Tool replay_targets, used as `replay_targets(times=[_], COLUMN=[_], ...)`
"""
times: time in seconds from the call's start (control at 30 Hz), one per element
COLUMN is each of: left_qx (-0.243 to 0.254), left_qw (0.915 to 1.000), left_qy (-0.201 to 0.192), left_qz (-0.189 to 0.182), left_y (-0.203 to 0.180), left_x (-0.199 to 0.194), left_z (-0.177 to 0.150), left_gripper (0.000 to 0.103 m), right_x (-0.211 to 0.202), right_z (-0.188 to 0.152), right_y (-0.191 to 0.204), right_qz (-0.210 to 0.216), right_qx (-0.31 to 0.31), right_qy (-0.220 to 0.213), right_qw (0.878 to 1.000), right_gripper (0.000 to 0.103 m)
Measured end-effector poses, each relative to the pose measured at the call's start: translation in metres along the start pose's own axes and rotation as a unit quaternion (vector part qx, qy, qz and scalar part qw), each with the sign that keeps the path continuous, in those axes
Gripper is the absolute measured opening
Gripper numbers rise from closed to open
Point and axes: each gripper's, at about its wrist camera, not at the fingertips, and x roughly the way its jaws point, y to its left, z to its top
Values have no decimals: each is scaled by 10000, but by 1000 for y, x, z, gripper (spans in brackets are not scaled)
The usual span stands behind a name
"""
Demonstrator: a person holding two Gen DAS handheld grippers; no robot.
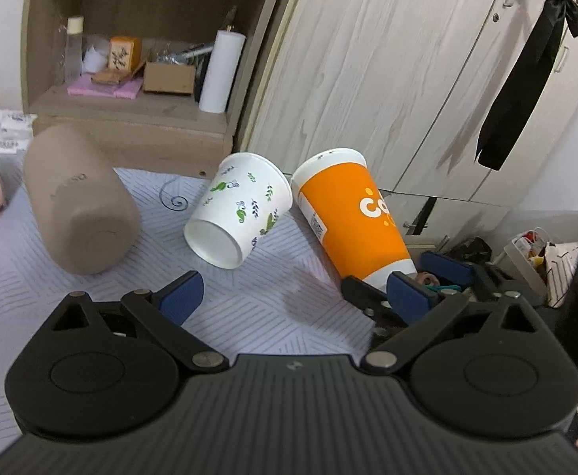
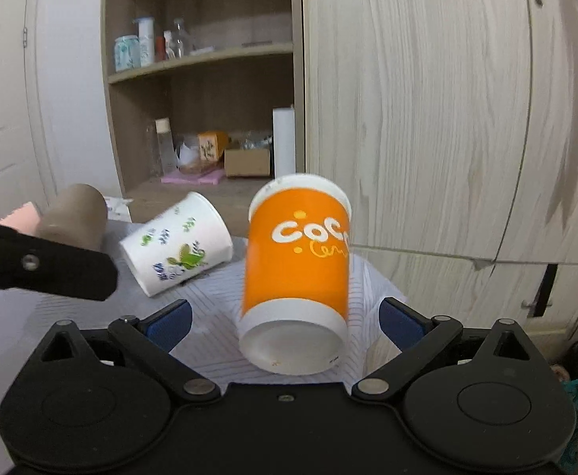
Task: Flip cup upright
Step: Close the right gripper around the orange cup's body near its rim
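STEP: approach, no grasp yet | CUP: orange cup [image 2: 294,273] on its side on cloth [image 2: 217,356], base toward camera, between pads | RIGHT: gripper [image 2: 285,322] wide, not touching | LEFT: gripper [image 1: 294,291] wide, empty, cup at 1 o'clock | NEXT: likely close near base, then tip rim up.

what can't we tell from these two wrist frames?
- Orange cup: right wrist view blurred; open rim faces away. In the left view its base sits behind the right gripper's finger.
- Floral cup: only its base shows; inside hidden in both views.
- Brown cup: mouth faces away; right view partly blocked by the left gripper's finger.
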Motion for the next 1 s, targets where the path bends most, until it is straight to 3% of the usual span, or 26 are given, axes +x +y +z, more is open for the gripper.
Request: replay_targets(times=[0.1,0.13,0.53,0.73,0.87,1.0], left_qx=[-147,-187,-293,-398,-670,-441], left_qw=[9998,9997,9967,9938,9864,9884], left_qy=[85,98,336,506,610,594], left_qz=[-111,-125,-684,-911,-1369,-1323], left_y=[3,4,-2,3,13,15], left_x=[6,7,2,-7,-19,-33], left_z=[2,3,-5,-12,-19,-27], left_gripper=[100,100,100,100,100,100], right_x=[9,10,-35,-64,-82,-97], right_z=[1,0,-13,-27,-35,-38], right_y=[1,0,11,23,34,52], right_qz=[25,-8,-158,120,391,778], right_qx=[0,13,523,677,756,677], right_qy=[178,195,415,767,866,830], right_qw=[9998,9998,9976,9947,9926,9912], right_gripper=[80,69,70,70,70,70])
